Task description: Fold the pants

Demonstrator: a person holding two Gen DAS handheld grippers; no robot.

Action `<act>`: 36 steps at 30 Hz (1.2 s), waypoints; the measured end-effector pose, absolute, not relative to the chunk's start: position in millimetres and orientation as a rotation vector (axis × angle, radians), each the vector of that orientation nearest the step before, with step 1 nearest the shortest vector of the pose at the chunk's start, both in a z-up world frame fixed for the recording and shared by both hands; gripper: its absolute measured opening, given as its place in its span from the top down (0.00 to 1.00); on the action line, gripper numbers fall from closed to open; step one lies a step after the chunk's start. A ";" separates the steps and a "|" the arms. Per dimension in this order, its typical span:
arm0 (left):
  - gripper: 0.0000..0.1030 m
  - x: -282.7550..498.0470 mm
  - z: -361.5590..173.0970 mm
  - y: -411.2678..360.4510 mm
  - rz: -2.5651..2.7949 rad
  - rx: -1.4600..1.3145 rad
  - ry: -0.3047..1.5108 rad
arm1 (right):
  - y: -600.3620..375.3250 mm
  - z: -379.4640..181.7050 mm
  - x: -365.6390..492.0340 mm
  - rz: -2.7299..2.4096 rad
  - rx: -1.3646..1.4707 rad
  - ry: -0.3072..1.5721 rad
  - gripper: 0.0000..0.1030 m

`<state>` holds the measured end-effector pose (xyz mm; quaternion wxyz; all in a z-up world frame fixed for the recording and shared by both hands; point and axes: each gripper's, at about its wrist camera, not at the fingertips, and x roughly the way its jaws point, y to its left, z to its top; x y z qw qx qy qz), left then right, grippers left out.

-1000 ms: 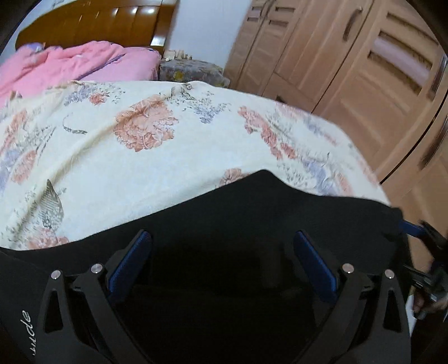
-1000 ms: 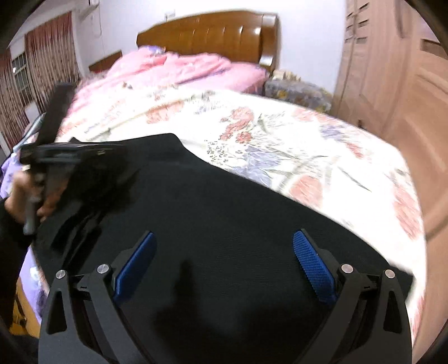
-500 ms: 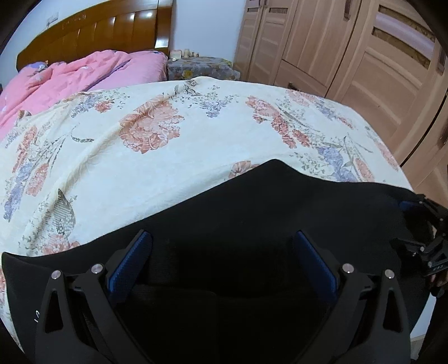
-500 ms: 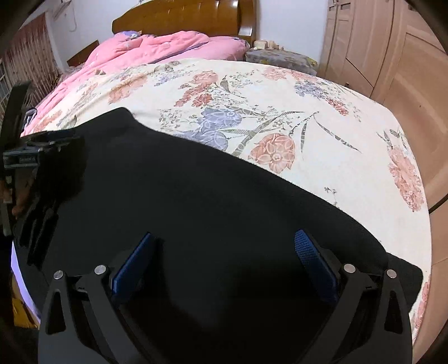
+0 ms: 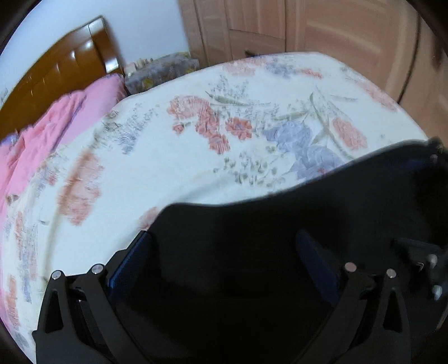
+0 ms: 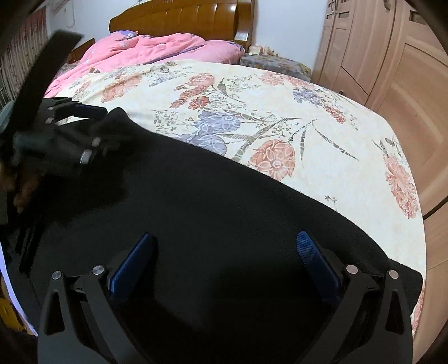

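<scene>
Black pants [image 6: 212,212] lie spread across the near part of a floral bedspread [image 6: 280,112]; they also show in the left wrist view [image 5: 322,224]. My right gripper [image 6: 224,257] is open, its blue pads wide apart above the pants fabric. My left gripper [image 5: 226,257] is open over the pants near their left edge. In the right wrist view the left gripper [image 6: 84,123] sits at the pants' far left corner; whether it touches the cloth I cannot tell. The right gripper [image 5: 431,268] shows blurred at the right edge of the left wrist view.
A pink quilt [image 6: 156,47] and wooden headboard [image 6: 182,14] are at the far end of the bed. A wooden wardrobe [image 6: 392,56] stands to the right. A cluttered bedside table [image 6: 274,61] sits beside the headboard.
My left gripper has swung left and tilted, so the pants' left edge now lies between its fingers. The right gripper's view has barely shifted. Both stay open.
</scene>
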<state>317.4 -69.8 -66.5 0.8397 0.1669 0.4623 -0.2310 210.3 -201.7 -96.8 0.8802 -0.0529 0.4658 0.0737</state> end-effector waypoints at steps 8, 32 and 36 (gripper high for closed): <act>0.01 325.2 -75.9 -64.3 -0.379 0.339 0.984 | -204.1 -96.2 209.8 0.162 -0.086 0.959 0.04; 0.02 136.8 -45.3 190.7 -0.072 -0.181 0.790 | -198.2 -96.5 211.1 0.143 -0.136 0.966 0.04; 0.02 123.2 -52.7 168.4 -0.045 0.003 0.761 | -198.8 -79.6 190.3 0.124 -0.092 0.947 0.04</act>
